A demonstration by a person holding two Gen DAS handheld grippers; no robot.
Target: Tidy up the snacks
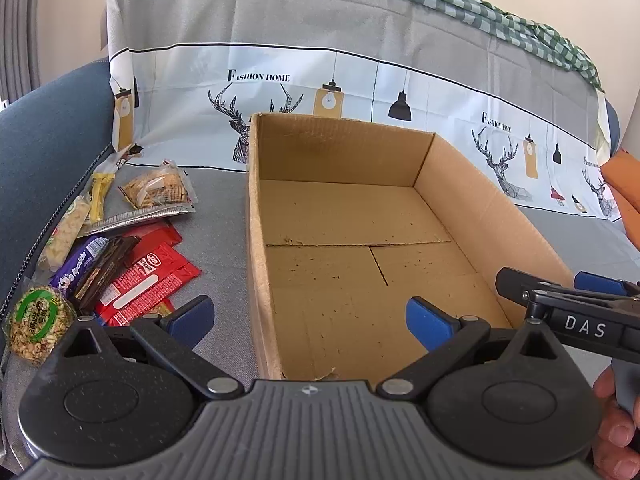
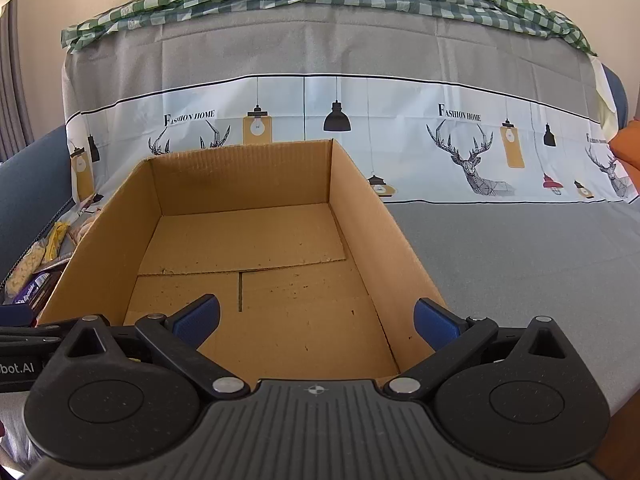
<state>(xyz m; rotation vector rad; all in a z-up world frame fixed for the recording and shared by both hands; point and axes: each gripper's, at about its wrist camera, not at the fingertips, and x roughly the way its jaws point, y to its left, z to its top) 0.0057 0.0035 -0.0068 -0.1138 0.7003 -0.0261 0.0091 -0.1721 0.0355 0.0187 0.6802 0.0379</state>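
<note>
An open, empty cardboard box (image 1: 472, 200) stands on the grey cloth; it also fills the middle of the right wrist view (image 2: 360, 200). A pile of snack packets lies left of it: red wafer packs (image 1: 152, 280), a purple chocolate pack (image 1: 78, 266), a dark bar (image 1: 106, 272), a clear cracker bag (image 1: 158, 190), a green-labelled nut bar (image 1: 38, 318). My left gripper (image 1: 310, 322) is open and empty, straddling the box's near left wall. My right gripper (image 2: 316, 320) is open and empty over the box's near right wall; it also shows in the left wrist view (image 1: 568, 300).
The grey cloth covers a sofa seat and backrest with a deer-print band (image 2: 460, 152). A blue armrest (image 1: 44, 128) borders the snacks on the left. An orange cushion (image 1: 624, 188) sits far right. Bare cloth lies right of the box (image 2: 520, 260).
</note>
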